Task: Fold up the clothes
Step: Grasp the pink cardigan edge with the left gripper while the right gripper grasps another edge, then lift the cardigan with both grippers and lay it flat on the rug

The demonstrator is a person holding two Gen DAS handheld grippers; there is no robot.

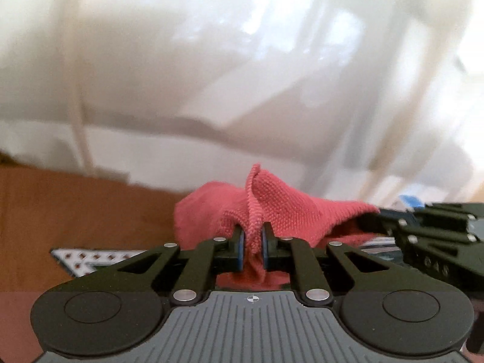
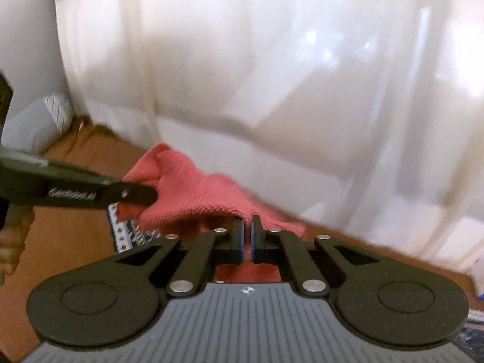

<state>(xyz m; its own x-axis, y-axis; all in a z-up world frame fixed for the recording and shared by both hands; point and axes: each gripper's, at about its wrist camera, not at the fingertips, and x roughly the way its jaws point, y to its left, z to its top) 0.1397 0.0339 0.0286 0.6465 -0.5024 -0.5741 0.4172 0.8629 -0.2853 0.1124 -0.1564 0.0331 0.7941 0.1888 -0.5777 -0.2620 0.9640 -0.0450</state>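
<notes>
Left gripper (image 1: 253, 242) and right gripper (image 2: 247, 237) both pinch red cloth (image 1: 281, 202)

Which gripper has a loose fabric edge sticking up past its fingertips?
The left gripper: a hemmed edge of the red cloth stands up above its fingers. At the right gripper the cloth just drapes across.

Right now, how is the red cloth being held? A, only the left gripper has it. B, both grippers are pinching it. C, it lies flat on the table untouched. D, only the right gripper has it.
B: the left gripper is shut on a bunched fold of the red cloth, and the right gripper is shut on another edge of it, the cloth lifted between them.
</notes>
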